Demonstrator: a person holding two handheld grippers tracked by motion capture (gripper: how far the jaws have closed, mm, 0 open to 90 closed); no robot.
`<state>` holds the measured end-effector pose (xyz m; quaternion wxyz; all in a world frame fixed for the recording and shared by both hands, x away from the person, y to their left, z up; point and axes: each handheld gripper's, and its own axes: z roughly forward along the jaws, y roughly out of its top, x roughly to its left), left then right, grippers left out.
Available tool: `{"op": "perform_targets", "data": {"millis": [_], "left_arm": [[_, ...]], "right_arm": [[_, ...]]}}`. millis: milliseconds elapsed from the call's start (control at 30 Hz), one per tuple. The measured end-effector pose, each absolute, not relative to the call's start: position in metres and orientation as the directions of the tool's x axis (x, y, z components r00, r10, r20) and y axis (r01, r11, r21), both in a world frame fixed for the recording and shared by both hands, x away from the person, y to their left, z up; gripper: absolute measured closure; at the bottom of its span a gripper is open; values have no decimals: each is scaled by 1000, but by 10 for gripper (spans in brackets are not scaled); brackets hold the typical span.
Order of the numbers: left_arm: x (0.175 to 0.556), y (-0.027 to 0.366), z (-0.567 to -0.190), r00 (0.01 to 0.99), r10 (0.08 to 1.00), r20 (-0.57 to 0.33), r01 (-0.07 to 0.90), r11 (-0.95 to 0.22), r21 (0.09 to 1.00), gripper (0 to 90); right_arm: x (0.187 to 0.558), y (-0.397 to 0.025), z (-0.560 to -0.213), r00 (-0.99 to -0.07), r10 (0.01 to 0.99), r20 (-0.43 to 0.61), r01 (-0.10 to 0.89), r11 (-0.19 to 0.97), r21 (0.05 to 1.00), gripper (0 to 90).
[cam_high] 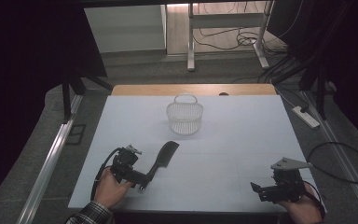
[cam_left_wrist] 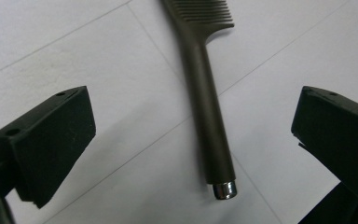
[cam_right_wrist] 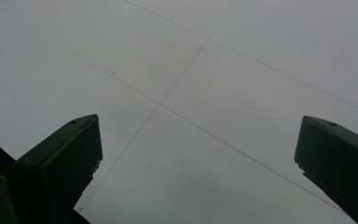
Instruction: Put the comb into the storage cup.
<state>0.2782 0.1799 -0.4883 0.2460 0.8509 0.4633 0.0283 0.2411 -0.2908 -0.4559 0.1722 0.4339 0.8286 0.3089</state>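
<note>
The comb [cam_left_wrist: 205, 107] is seen as matt dark plastic, capped with glossy metal. The surface [cam_right_wrist: 242, 70] is covered in smooth, matt white sheeting.

Black comb [cam_left_wrist: 205, 107] with silver tip, white wire basket [cam_high: 185, 116], plaid sleeve [cam_high: 91, 213].
</note>
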Motion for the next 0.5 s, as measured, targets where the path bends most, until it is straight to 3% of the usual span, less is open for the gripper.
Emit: {"op": "perform_targets", "data": {"millis": [500], "left_arm": [[283, 170, -511, 578, 797, -176, 784, -483, 391, 0]], "right_arm": [[241, -290, -456, -569, 822, -19, 613, 440, 656, 7]]}}
